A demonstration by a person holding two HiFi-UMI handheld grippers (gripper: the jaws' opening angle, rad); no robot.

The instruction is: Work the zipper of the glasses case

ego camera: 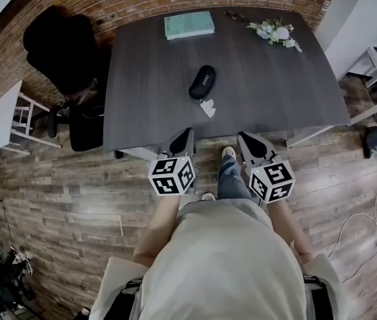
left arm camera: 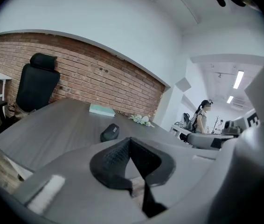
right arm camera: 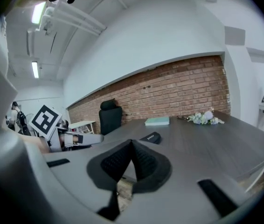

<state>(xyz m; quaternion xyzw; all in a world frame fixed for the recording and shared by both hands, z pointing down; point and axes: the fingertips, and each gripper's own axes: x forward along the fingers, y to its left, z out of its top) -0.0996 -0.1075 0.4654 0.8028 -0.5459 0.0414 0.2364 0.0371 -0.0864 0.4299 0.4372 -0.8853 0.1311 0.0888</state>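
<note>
The task has not begun, as far as the pictures show. The glasses case, a dark oblong pouch, lies alone near the middle of the table, untouched and well apart from both grippers. It looks closed, but its zipper is too small to make out in any view, so whether the slider sits at one end or the other cannot be told. Everything is therefore left to do: reach in over the near edge, steady the case with one gripper, find the pull with the other, and run it along.

A small white scrap lies just beside the case on its near side. A teal book rests at the far edge, with a pair of spectacles and a spray of white flowers towards the far right. A black chair stands off the table's left side.

The left gripper hangs in front of the person, just off the near edge of the table. Its jaws are closed together, pad against pad, with nothing between them. The right gripper is alongside it, also off the near edge. Its jaws are likewise fully closed and empty. Neither touches the table or the case.
</note>
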